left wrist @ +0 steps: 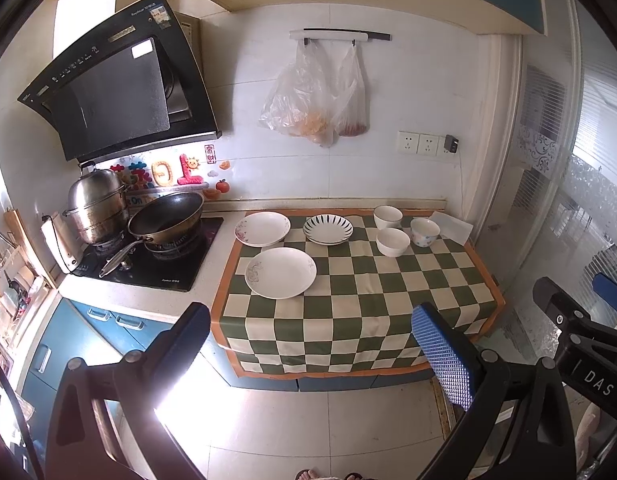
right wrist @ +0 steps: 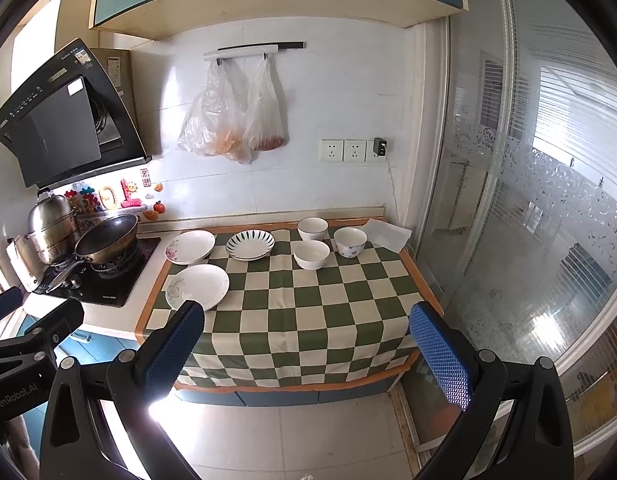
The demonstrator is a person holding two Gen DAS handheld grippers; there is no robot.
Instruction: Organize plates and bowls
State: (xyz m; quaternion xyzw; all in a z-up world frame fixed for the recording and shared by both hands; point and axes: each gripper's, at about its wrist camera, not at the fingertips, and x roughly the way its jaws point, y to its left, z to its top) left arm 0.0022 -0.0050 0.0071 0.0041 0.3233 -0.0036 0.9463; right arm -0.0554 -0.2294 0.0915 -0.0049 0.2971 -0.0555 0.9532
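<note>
Both claws hang released, left claw point(left wrist: 312, 344) and right claw point(right wrist: 308, 340), back from the checkered table point(right wrist: 308, 320); three plates point(right wrist: 197, 286) sit left, three bowls point(right wrist: 311, 254) right.

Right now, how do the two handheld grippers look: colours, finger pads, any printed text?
Both are black, with angular linkages and round silver pivot bolts. The left gripper and the right gripper each carry two fingers with blue, finely dotted pads. White lettering reads "GenRobot.AI" on the left gripper's body, "DAS" on the right one's. No cables or sleeves show.
</note>
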